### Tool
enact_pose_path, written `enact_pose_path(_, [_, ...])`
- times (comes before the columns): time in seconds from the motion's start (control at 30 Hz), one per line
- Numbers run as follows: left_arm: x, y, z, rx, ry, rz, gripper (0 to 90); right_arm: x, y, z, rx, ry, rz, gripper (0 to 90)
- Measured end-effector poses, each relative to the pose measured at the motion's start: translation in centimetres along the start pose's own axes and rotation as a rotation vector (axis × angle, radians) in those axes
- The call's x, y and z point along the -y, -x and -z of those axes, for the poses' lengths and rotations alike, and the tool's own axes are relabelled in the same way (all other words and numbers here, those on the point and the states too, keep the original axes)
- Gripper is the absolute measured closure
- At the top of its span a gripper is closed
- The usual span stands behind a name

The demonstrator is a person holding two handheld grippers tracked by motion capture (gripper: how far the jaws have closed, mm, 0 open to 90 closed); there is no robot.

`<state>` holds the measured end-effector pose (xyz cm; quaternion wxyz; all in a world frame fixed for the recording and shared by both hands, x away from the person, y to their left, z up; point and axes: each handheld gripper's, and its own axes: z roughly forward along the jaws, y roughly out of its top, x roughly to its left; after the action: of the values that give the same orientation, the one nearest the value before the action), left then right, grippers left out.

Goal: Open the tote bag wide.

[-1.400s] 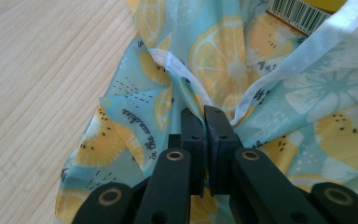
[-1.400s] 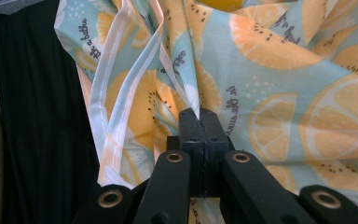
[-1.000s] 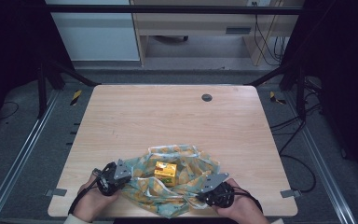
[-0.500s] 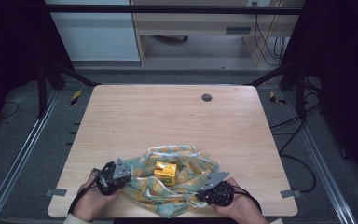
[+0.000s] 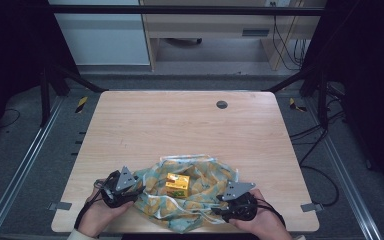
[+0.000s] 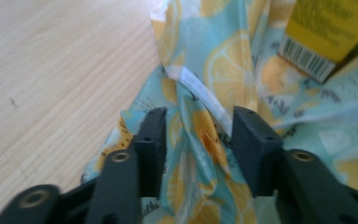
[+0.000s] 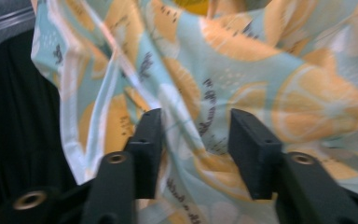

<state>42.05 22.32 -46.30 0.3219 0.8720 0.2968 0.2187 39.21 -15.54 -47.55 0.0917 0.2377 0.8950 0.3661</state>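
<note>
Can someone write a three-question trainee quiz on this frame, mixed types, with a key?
1. True or false: the yellow carton stands on bare wood, clear of the lemon-print cloth.
2. Multiple choice: the dark round grommet sits a) near the table's far edge, b) under the cloth, c) beside the left claw.
3. Fill in: in both gripper views, the jaws of the left claw and the right claw stand apart with ___ bunched between them.

Key: 1 false, it rests on the cloth; 2 a; 3 cloth.
</note>
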Motion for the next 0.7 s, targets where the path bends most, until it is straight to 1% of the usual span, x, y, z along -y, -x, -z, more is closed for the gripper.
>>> enact_pose_path(0.07, [-0.2,-0.2,0.3,-0.003,0.023,0.006,46.7,-0.2,0.0,0.4,0.02,0.022,-0.004,42.7])
enact_pose_path(0.13, [-0.3,-0.1,0.3,-0.009,0.065,0.035,40.7,-0.3,0.2,0.9,0.035,0.048,-0.014,36.7])
enact_pose_path(0.2, [-0.4,-0.2,0.5,-0.012,0.08,0.027,36.2,-0.4,0.4,1.2,0.048,0.08,-0.022,32.5])
enact_pose_path(0.23, [-0.5,-0.1,0.5,-0.013,0.092,0.038,33.2,-0.4,0.5,1.4,0.066,0.092,-0.029,29.5])
enact_pose_path(0.27, [-0.5,-0.1,0.5,-0.015,0.091,0.036,31.0,-0.5,0.6,1.5,0.071,0.099,-0.037,28.1])
enact_pose_path(0.3, [-0.6,-0.1,0.5,-0.014,0.098,0.042,28.9,-0.5,0.8,1.6,0.08,0.11,-0.042,26.6])
enact_pose_path(0.37, [-0.6,-0.1,0.5,-0.017,0.107,0.046,26.6,-0.6,1.1,1.9,0.099,0.123,-0.055,23.9])
enact_pose_path(0.5, [-0.7,-0.3,0.7,-0.024,0.132,0.06,21.4,-0.6,1.6,2.3,0.12,0.152,-0.083,20.8])
enact_pose_path(0.57, [-0.7,-0.3,0.8,-0.026,0.139,0.064,17.9,-0.6,1.9,2.5,0.14,0.171,-0.098,19.7])
enact_pose_path(0.6, [-0.7,-0.4,0.8,-0.027,0.142,0.072,16.7,-0.6,2.1,2.6,0.144,0.182,-0.107,18.4])
enact_pose_path(0.7, [-0.7,-0.6,0.9,-0.037,0.15,0.096,13.3,-0.5,2.9,3.2,0.177,0.195,-0.14,14.1])
